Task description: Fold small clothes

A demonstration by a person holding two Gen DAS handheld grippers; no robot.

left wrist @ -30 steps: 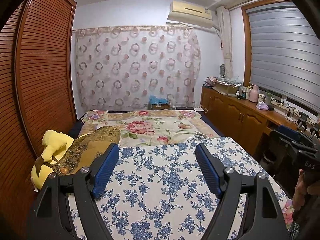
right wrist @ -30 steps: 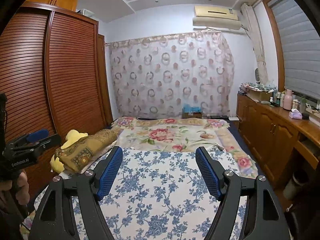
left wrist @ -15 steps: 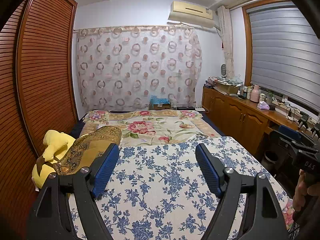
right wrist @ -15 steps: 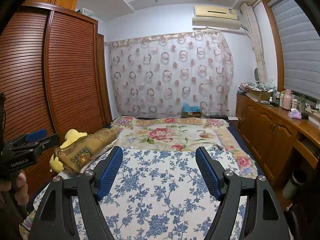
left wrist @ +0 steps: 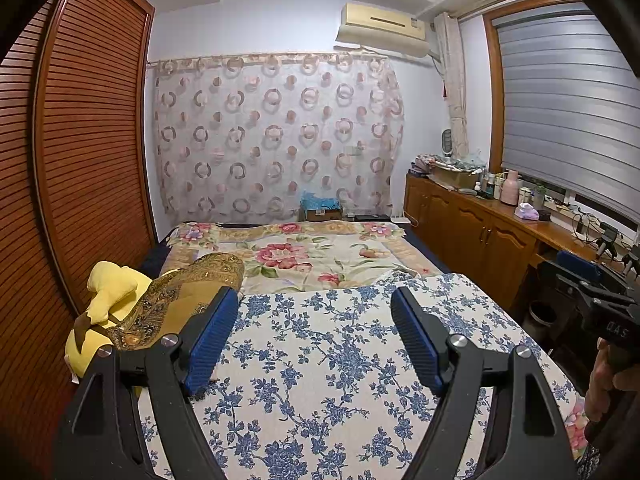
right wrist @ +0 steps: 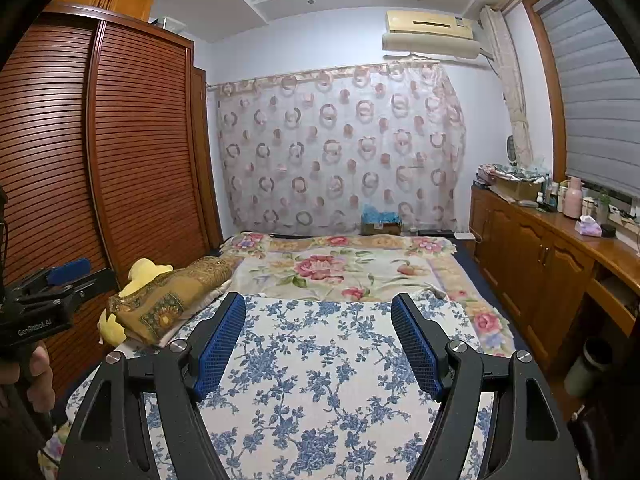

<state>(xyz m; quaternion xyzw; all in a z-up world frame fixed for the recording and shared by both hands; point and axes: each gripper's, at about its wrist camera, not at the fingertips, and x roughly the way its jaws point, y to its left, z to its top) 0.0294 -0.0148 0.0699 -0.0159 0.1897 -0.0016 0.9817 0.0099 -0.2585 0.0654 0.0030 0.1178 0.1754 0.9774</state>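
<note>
Both tools idle over the bed. Left tool is spread wide, nothing between the blue pads, hanging above the blue-flower cloth that lies flat across the near half of the bed. Right tool same: spread, nothing pinched, above the same cloth. I see no small clothes in either view, so I can't tell where they are; that flowered cloth is the only fabric under the tools.

Beyond the cloth the bed has a red-flower cover. On its left edge, next to the slatted wardrobe, sits a yellow plush toy with a gold patterned pillow lying against it. Ring-print curtain on the back wall, wooden worktop with bottles along the right wall.

From the left wrist view I see the person's hand gripping the right tool's handle at the right edge; from the right wrist view the other hand is at the left edge.
</note>
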